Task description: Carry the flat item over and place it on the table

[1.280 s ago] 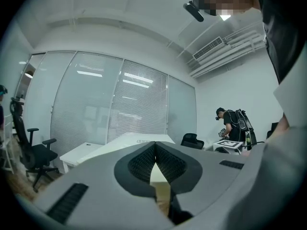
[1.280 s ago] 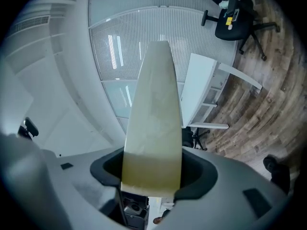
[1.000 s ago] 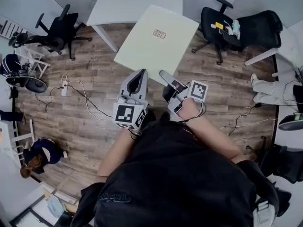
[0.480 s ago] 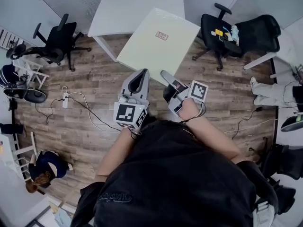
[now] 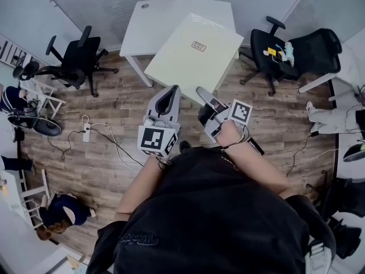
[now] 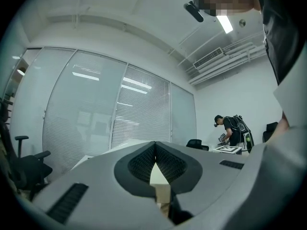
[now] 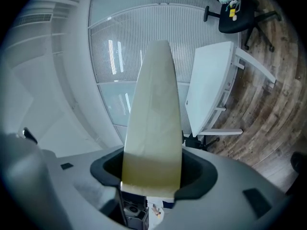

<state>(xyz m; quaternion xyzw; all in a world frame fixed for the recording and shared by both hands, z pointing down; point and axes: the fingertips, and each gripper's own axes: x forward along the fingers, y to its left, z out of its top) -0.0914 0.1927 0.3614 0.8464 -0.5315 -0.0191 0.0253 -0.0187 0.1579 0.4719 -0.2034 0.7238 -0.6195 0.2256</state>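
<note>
Head view: left gripper (image 5: 170,90) is clamped on the near edge of the flat cream panel (image 5: 191,56), and right gripper (image 5: 201,91) is pinching that same edge by the corner. The panel sticks out past both sets of fingertips, overlapping the white table (image 5: 151,19) from this angle.

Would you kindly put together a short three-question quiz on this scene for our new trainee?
1. True or false: the flat item already lies on the white table.
2. What holds the flat item? A) the left gripper alone B) the right gripper alone C) both grippers
3. Short answer: what colour is the office chair to the left of the table in the head view?

Key
1. False: it is held up in the air, short of the table.
2. C: each gripper is closed on its near edge.
3. Black.
</note>
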